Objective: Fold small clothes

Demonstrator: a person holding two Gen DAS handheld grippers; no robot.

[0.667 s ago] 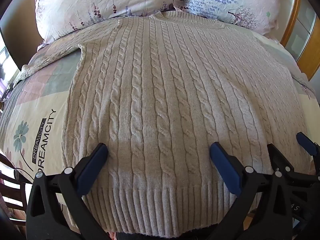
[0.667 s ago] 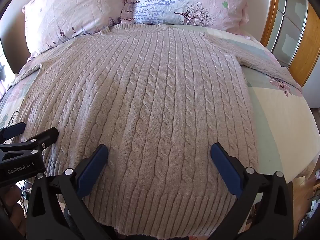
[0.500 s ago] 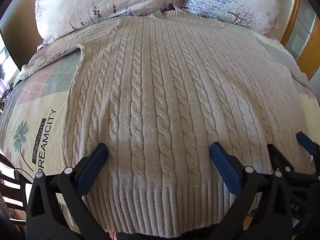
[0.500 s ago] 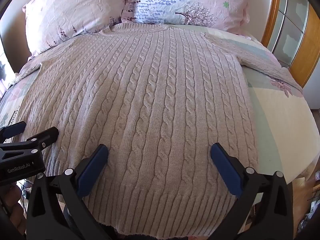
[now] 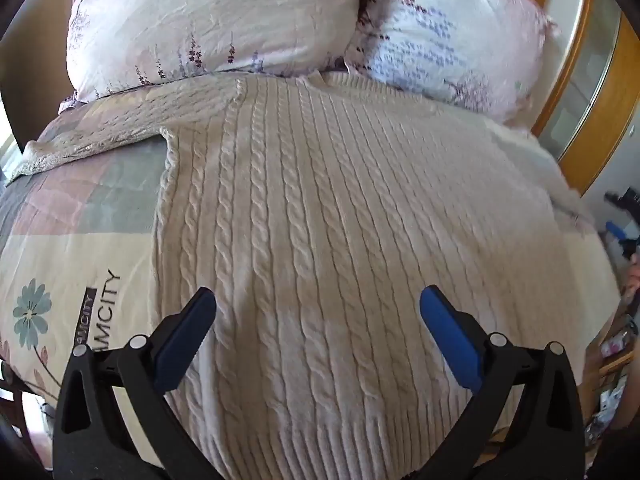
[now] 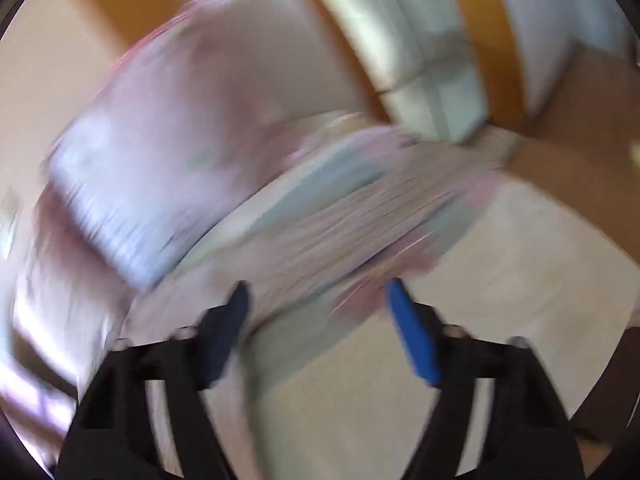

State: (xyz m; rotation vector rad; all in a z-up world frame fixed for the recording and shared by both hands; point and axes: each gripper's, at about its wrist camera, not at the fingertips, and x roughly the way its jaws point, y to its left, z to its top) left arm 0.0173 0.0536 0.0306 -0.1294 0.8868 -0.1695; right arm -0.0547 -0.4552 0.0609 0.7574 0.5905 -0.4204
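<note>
A cream cable-knit sweater (image 5: 340, 220) lies flat on the bed, collar toward the pillows, ribbed hem nearest me. Its left sleeve (image 5: 100, 136) stretches out to the left. My left gripper (image 5: 318, 308) is open and empty, hovering over the lower part of the sweater. My right gripper (image 6: 318, 300) is open and empty; its view is heavily blurred and points at the bed's right side, where the sweater's right sleeve (image 6: 380, 208) shows as a pale streaked band. The right gripper also shows small at the far right of the left wrist view (image 5: 622, 220).
Two floral pillows (image 5: 208, 20) lie at the head of the bed. The quilt (image 5: 60, 248) with a flower print and lettering shows at the left. A wooden-framed glass panel (image 5: 592, 64) stands at the right. Clutter sits on the floor at the lower right.
The right gripper has swung fast to the right, away from the hem, toward the bed's right side; its jaws stand somewhat narrower. The left gripper has shifted forward and slightly left over the sweater.
</note>
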